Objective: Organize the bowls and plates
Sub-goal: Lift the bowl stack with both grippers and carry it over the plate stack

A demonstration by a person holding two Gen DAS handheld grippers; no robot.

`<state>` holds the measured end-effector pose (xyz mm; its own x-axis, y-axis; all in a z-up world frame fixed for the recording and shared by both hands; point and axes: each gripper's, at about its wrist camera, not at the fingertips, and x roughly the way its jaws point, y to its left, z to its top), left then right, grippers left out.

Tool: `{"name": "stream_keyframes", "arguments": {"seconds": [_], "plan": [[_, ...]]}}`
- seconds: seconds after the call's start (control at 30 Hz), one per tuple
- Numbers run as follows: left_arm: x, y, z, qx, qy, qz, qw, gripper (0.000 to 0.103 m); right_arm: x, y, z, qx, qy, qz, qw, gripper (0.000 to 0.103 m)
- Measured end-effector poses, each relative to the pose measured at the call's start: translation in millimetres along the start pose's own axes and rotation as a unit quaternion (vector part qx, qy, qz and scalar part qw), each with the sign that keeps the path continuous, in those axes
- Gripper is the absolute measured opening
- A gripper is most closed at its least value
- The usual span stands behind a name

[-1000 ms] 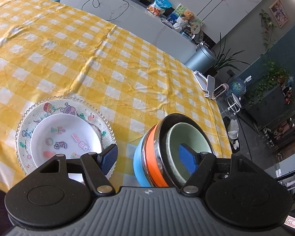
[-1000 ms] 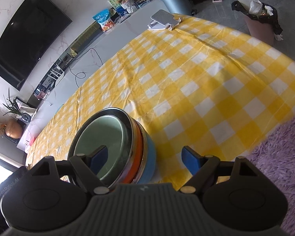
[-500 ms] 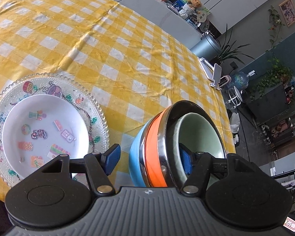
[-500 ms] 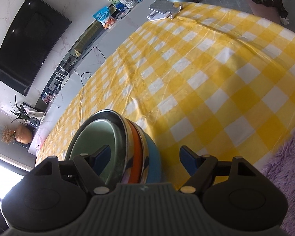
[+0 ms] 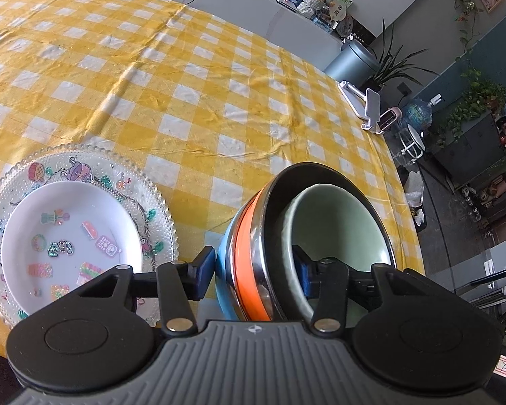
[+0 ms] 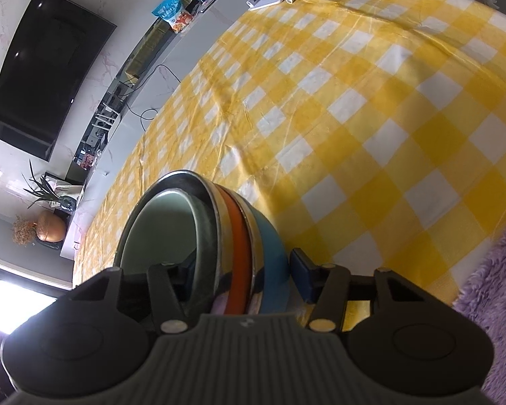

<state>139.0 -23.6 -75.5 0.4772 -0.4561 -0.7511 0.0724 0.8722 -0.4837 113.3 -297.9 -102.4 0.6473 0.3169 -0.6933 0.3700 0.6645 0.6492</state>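
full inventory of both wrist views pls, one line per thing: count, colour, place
bowl stack: one nest, pale green inside steel-rimmed orange and blue, table's near edge
glass plate: one, clear with beaded rim and cartoon stickers, beside the stack
white dish: one, white with stickers, on the glass plate
tablecloth: one, yellow and white check, over the table
phone stand: one, white, far table corner
TV: one, black, on the wall
bin: one, grey-blue, past the table
rug: one, purple, below the table edge
left gripper: black with blue pads, jaws closing astride the stack wall
right gripper: same build, jaws closing astride the opposite wall
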Motion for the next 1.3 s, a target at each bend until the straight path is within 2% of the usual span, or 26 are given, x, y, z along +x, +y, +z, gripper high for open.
{"name": "stream_keyframes", "arguments": {"seconds": [0.4, 0.67, 1.0, 1.3], "plan": [[1.5, -6.7, 1.3, 0.019, 0.013, 0.019, 0.9996, 0.051, -3.6, 6.1, 0.1, -0.002, 0.003, -0.029, 1.000, 0.046], [-4.9, -6.6, -3.2, 0.015, 0.022, 0.013, 0.9996, 0.051, -11.4, 6.9, -3.2, -0.003, 0.006, -0.046, 0.999, 0.042], [-44.0, -6.6, -4.6, 0.013, 0.004, 0.009, 0.9999, 0.049, -36.0, 27.9, -13.5, -0.016, -0.003, -0.038, 0.999, 0.041], [-89.3, 26.5, -1.1, -0.021, -0.032, 0.020, 0.9991, 0.049, -38.7, 72.5, -34.9, -0.050, 0.015, -0.018, 0.999, 0.041]]}}
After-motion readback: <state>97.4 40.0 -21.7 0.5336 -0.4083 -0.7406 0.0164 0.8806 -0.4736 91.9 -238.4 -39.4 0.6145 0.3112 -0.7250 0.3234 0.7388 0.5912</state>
